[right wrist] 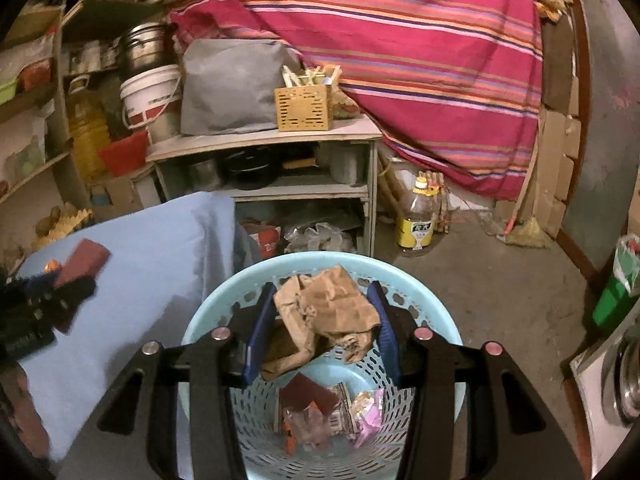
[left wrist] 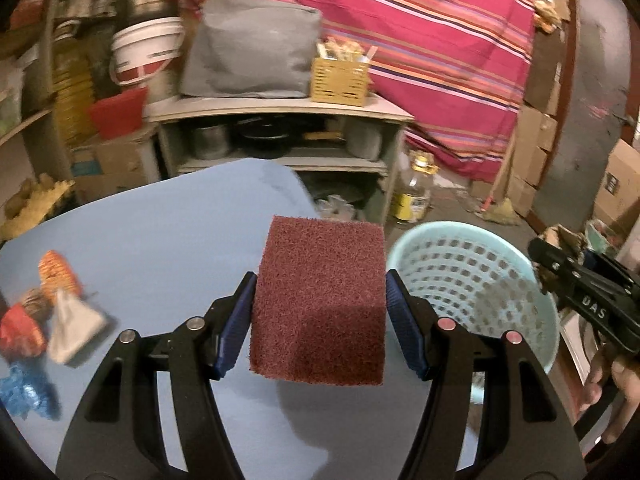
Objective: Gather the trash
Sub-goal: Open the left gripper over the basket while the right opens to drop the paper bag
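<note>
My left gripper (left wrist: 320, 316) is clamped on a maroon scouring pad (left wrist: 320, 300), its blue pads pressing the two side edges so the flat piece stands up between them and will drop cleanly once I let go. I carry it above the blue table (left wrist: 160, 240), just beside the pale blue basket (left wrist: 472, 280), which is where I judge it has to go.

My right gripper (right wrist: 322, 328) is closed on a crumpled brown paper bag (right wrist: 328, 308) and hangs right over the basket's mouth (right wrist: 224, 304). I hold it there because a release from this spot should let the paper fall straight in. Down in the basket I can see wrappers and another maroon piece already lying at the bottom.

More trash waits on the table on the side away from the basket: an orange wrapper (left wrist: 58, 276), a red one (left wrist: 20, 330), a crumpled white paper (left wrist: 74, 330) and a blue foil scrap (left wrist: 26, 392). These look like the next pickups.

The basket stands on a bare concrete floor next to the table. Beyond it is a grey shelf unit (right wrist: 272, 140) holding pots, with a grey bag and a yellow slotted box on top. A large oil bottle (right wrist: 418, 220) sits on the floor, and a striped red cloth (right wrist: 400, 60) hangs behind.
</note>
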Motion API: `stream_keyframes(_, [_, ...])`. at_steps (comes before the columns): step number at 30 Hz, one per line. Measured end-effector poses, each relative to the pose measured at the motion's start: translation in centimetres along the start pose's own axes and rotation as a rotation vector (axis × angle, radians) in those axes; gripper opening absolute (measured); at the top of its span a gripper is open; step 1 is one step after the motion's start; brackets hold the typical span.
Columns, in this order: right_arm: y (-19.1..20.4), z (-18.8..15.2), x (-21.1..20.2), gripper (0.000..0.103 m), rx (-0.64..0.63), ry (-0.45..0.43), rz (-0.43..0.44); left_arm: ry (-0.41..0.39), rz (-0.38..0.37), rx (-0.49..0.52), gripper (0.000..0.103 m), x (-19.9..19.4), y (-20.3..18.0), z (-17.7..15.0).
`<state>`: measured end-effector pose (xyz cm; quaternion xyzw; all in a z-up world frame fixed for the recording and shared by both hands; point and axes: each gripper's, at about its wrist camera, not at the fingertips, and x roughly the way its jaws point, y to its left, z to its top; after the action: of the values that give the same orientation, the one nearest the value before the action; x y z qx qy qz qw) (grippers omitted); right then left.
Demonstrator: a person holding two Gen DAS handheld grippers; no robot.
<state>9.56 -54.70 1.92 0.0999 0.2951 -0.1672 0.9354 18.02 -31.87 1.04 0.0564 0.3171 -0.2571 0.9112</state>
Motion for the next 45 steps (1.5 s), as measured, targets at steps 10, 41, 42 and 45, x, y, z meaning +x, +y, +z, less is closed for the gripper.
stream_keyframes(10, [-4.8,-0.8,0.7,0.047,0.062,0.031,-0.076,0.007,-0.074,0.089,0.062,2.5,-6.5,0.1])
stream_keyframes(41, [-2.3,-0.3,3.2,0.087,0.110,0.047,-0.053,-0.047,0.052,0.004,0.098,-0.8,0.8,0.2])
stream_keyframes(42, [-1.9,-0.3,3.4,0.087,0.110,0.053,-0.055,-0.049,0.062,-0.002,0.098,-1.4,1.8,-0.1])
stream_keyframes(45, [-0.8,-0.1,3.5,0.087,0.119,0.064,-0.072,-0.057,0.096,-0.014,0.098,-3.1,4.4,-0.8])
